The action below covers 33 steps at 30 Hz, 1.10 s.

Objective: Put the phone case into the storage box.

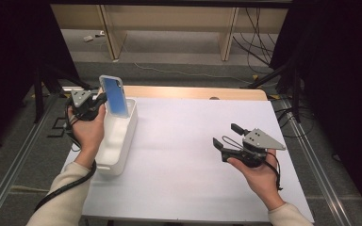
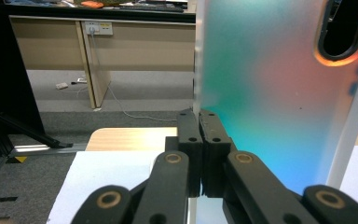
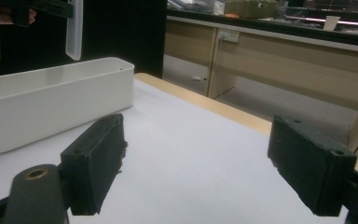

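Fingers [image 2: 200, 154] of the left gripper [image 1: 86, 104] pinch the edge of a phone case [image 1: 114, 96], holding it upright above the far end of a white bin [image 1: 119, 141] on the table [image 1: 193, 155]. Well apart to the right, the right gripper [image 1: 231, 139] hovers over the table with its fingers [image 3: 95, 158] spread wide around nothing.

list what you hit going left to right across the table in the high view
left gripper → phone case held above the white bin → bare white table top → right gripper
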{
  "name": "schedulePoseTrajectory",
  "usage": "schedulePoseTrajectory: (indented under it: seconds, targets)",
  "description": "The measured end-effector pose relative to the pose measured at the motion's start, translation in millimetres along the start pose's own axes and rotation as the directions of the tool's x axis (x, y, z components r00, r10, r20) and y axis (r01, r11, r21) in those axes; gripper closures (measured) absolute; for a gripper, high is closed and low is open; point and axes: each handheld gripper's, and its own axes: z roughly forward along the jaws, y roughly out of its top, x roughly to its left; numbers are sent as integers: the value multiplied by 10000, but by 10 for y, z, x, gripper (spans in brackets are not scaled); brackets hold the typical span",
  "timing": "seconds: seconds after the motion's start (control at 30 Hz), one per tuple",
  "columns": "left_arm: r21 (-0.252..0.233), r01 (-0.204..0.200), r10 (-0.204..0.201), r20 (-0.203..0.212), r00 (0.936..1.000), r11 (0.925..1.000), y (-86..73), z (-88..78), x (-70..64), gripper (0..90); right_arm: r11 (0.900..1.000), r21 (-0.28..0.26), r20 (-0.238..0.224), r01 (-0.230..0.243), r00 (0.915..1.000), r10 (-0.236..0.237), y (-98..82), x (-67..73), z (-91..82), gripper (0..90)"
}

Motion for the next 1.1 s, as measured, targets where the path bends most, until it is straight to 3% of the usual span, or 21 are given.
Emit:
schedulePoseTrajectory:
  seconds: [0.23,0.27,0.3,0.57,0.63,0.7,0.73,0.8,1.07,1.1]
  targets:
    - [66,26,-25,-151,9999,10000,19,82,7,886,9999,-89,-3,107,9999,-107,-15,11,-24,199]
    - [86,8,-7,-165,9999,10000,22,94,8,886,10000,12,-139,-94,9999,94,-19,24,-29,199]
    - [86,10,-8,-183,9998,10000,25,108,8,886,9999,-88,-38,119,9999,-119,-22,11,-28,199]
    - [263,54,-44,-357,9994,9996,23,224,27,885,9999,109,-102,-114,9999,116,-51,25,-75,199]
    - [321,85,-71,-436,9990,9994,14,254,37,886,9998,-172,-120,31,9999,-33,-60,10,-63,199]
    - [332,96,-81,-467,9989,9994,11,268,43,886,9998,116,-111,-163,9998,164,-66,21,-84,199]
    - [381,115,-96,-515,9986,9992,8,279,51,886,10000,30,-84,46,10000,-46,-70,6,-82,199]
    - [427,95,-71,-562,9984,9990,2,306,64,886,9998,193,-144,-97,9998,99,-81,19,-91,199]
    - [561,140,-105,-634,9979,9983,-5,382,68,886,9998,135,-132,-149,9998,151,-83,32,-98,199]
    - [575,107,-71,-628,9980,9983,-3,390,69,885,10000,-20,-70,55,10000,-56,-84,19,-94,199]
